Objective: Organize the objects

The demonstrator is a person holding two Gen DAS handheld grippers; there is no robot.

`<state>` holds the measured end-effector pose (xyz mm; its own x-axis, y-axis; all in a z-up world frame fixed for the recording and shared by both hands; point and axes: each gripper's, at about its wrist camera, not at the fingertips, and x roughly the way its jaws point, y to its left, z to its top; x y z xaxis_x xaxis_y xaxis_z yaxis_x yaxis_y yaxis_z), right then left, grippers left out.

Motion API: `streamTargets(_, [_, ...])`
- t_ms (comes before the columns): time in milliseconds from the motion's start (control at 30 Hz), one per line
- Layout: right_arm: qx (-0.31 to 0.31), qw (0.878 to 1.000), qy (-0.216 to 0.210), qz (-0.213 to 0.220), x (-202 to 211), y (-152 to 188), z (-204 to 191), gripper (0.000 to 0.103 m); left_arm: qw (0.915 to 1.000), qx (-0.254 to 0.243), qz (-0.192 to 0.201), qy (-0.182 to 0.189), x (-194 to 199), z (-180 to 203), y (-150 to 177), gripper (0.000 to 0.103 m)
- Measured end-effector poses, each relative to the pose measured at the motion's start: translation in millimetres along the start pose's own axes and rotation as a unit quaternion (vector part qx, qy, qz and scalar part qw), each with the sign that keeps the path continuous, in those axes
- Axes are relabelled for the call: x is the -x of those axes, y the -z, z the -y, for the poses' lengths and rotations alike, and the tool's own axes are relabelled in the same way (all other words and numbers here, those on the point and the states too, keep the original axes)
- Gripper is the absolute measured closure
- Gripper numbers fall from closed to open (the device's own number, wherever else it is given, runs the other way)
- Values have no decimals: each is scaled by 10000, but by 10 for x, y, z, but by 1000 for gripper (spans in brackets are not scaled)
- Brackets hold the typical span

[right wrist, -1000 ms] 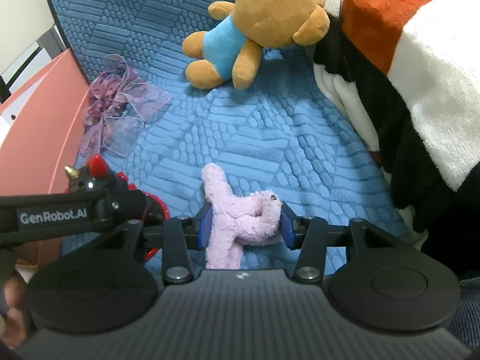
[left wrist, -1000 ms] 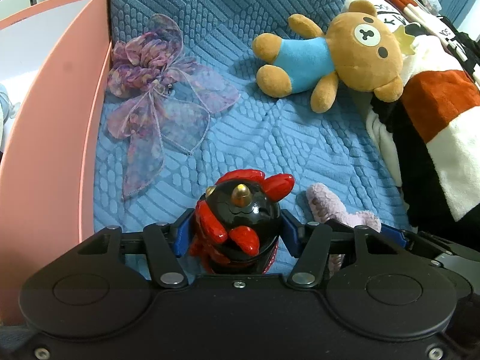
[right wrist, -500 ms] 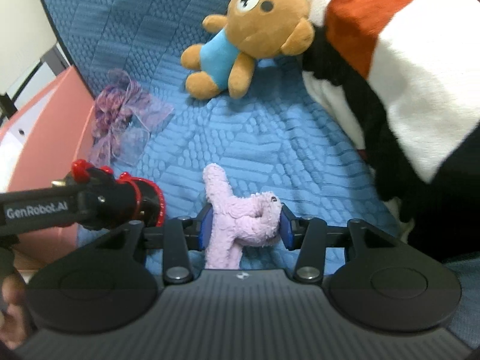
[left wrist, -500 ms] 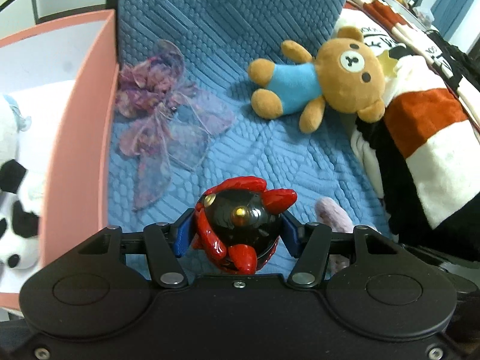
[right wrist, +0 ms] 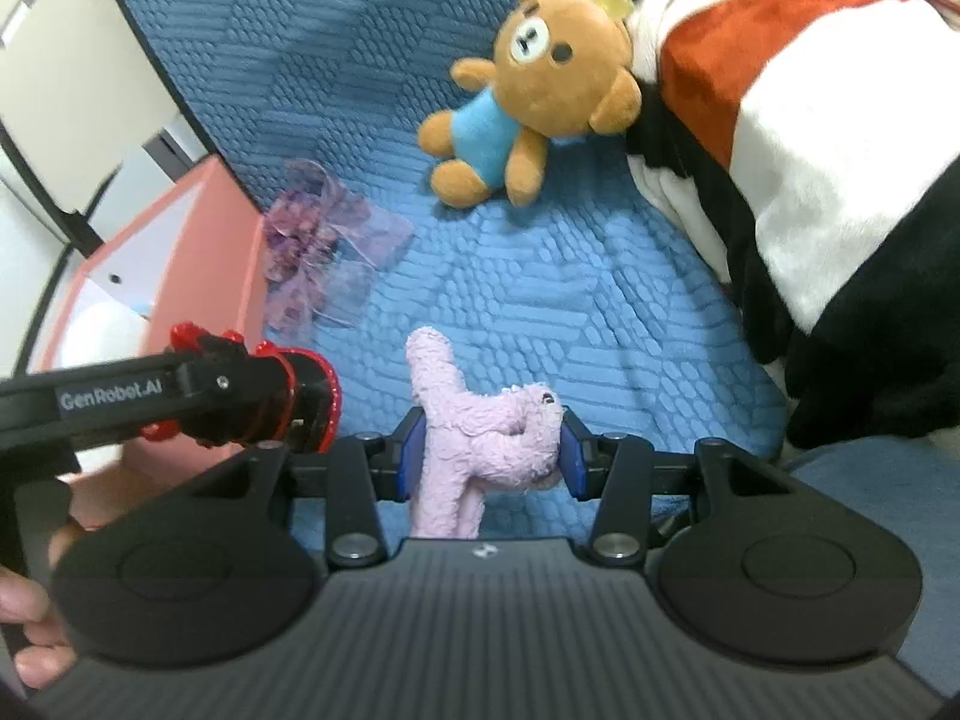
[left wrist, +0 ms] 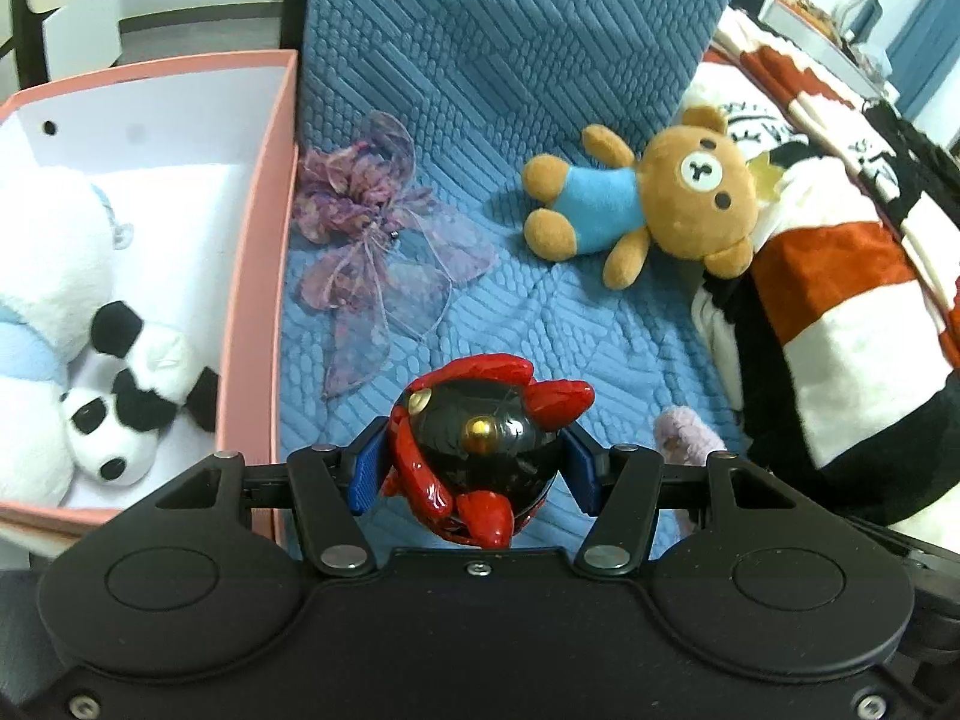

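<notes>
The left gripper (left wrist: pixel 474 471) tilts steeply down over the blue quilted cover (left wrist: pixel 540 324), and its two blue pads (left wrist: pixel 364 471) are clamped on either side of a glossy black-and-red figurine (left wrist: pixel 480 450). The figurine sits squarely between the jaws, with red horns and a small gold stud facing up toward the camera. Just left of the left jaw stands the pink box (left wrist: pixel 255 300), open at the top, with a panda plush (left wrist: pixel 129 414) and a larger white plush (left wrist: pixel 42 252) lying inside it. Ahead of the jaws and slightly left, a purple sheer bow (left wrist: pixel 372 240) lies flat on the cover, just beside the box wall. Farther ahead and to the right lies a brown teddy bear in a blue shirt (left wrist: pixel 648 204), its head against a striped red, white and black blanket (left wrist: pixel 840 276).

The right gripper (right wrist: pixel 485 450) also points downward, and its blue pads (right wrist: pixel 411 453) are pressed on a pink plush toy (right wrist: pixel 480 432), which fills the gap between the jaws; one fuzzy limb pokes up ahead of them and another hangs below. From the right wrist view, the other gripper with its figurine is just to the left of these jaws, in front of the box. A hand (right wrist: pixel 36 630) shows at the lower left edge, fingers wrapped around that gripper's handle.
</notes>
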<state>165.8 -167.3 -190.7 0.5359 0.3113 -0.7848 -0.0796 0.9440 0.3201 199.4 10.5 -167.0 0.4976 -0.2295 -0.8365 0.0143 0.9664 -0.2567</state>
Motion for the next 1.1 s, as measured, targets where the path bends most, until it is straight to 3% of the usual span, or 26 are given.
streamTargets(233, [33, 9998, -198, 33, 304, -145, -83, 55, 9995, 304, 65, 55, 367, -7, -9, 47])
streamTargets(367, [56, 9990, -413, -129, 396, -148, -148, 55, 9996, 281, 42, 72, 510, -16, -15, 47])
streamTargets(700, [109, 9987, -432, -258, 502, -159, -293, 55, 9997, 253, -25, 25, 696, -141, -66, 47])
streamTargets(1100, [150, 9975, -657, -191, 580, -456, -701, 55, 9987, 470, 142, 133, 918, -420, -435, 47])
